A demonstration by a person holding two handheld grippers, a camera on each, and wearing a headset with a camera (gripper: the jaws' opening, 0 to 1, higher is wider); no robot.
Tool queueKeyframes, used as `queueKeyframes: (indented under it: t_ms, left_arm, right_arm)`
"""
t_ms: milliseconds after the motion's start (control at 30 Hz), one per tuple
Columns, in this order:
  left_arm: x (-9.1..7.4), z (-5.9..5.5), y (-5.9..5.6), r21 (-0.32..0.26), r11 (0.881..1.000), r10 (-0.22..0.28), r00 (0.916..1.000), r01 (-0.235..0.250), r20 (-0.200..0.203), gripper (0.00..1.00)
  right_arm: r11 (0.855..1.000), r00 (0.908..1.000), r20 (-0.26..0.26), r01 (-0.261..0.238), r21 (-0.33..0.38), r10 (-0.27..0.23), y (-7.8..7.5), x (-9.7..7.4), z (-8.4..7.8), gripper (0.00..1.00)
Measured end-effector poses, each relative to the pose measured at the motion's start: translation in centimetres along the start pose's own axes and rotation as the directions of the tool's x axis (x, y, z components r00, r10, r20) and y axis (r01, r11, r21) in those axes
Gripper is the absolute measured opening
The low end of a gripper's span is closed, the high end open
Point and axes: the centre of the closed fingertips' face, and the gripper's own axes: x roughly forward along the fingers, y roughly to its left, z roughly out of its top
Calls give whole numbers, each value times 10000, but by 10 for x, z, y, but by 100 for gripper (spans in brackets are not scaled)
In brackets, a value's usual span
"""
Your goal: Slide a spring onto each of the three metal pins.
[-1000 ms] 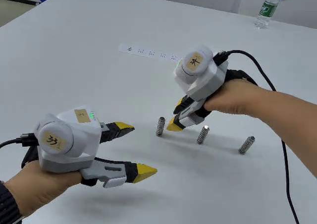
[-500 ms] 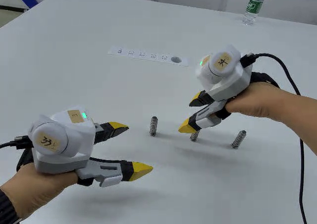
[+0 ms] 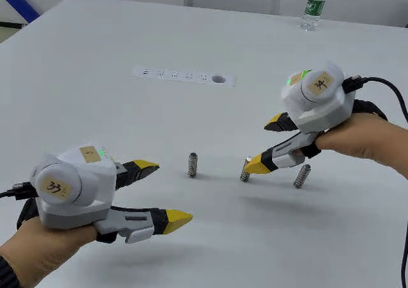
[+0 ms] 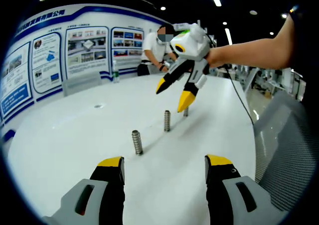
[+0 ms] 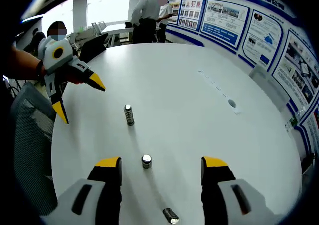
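Three short metal pins stand in a row on the white table, each with a spring round it: the left spring (image 3: pixel 192 165), the middle spring (image 3: pixel 245 170) and the right spring (image 3: pixel 302 176), which leans a little. My right gripper (image 3: pixel 266 143) hovers open just above the middle and right springs, its lower yellow fingertip (image 3: pixel 257 166) beside the middle one, holding nothing. Open and empty too, my left gripper (image 3: pixel 162 192) sits low at the near left, pointing toward the row. The right gripper view looks down on the middle spring (image 5: pixel 146 161) between the jaws. The left gripper view shows the nearest spring (image 4: pixel 137 142).
A white power strip (image 3: pixel 183 76) lies farther back on the table, and a water bottle (image 3: pixel 313 6) stands at the far edge. A black cable (image 3: pixel 386 87) trails from the right gripper. People stand beyond the table (image 5: pixel 149 11).
My right gripper has opened and drawn back to the right and upward from between the left and middle springs. The left gripper has stayed in place. The head camera has shifted.
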Motion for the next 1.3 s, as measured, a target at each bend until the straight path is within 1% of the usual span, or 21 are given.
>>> queueKeyframes:
  t_ms: [67, 167, 400, 533, 600, 800, 900, 1033, 1233, 1300]
  left_arm:
    - [0, 0, 1, 0, 10000, 11, 10000, -11, -12, 67]
    - [0, 1, 1, 12, 10000, 34, 10000, -34, -21, 67]
    - [-1, 3, 1, -6, 10000, 68, 10000, -68, -27, 67]
    - [-2, 4, 1, 15, 10000, 55, 10000, -55, -62, 68]
    - [-2, 4, 1, 29, 10000, 68, 10000, -68, -70, 68]
    - [-5, 6, 1, 28, 10000, 95, 10000, -95, -30, 68]
    - [-7, 6, 0, 30, 9999, 124, 9999, -124, -22, 68]
    - [-9, 7, -1, 12, 9999, 168, 9999, -168, 19, 69]
    - [-10, 8, -3, 7, 9998, 173, 9998, -173, 59, 69]
    - [-10, 8, -4, 7, 9999, 167, 9998, -167, 73, 69]
  right_arm:
    - [9999, 9999, 86, 126, 83, -126, -3, -5, -4, 67]
    - [9982, 9987, 402, 288, 522, -309, -8, -17, -9, 68]
    - [9950, 9954, 598, 703, 703, -745, -14, -39, -24, 69]
    - [9911, 9923, 758, 907, 976, -982, -16, -50, -35, 70]
    - [9895, 9911, 845, 932, 1108, -1028, -14, -55, -39, 70]
    - [9879, 9871, 1055, 1087, 1104, -1204, -4, -67, -52, 71]
    - [9851, 9841, 1198, 1161, 1268, -1314, 1, -73, -59, 71]
    - [9799, 9786, 1414, 1279, 1530, -1498, 9, -81, -69, 71]
    - [9724, 9683, 1779, 1420, 1850, -1753, 19, -90, -77, 72]
    - [9690, 9635, 1913, 1490, 1972, -1871, 22, -92, -78, 73]
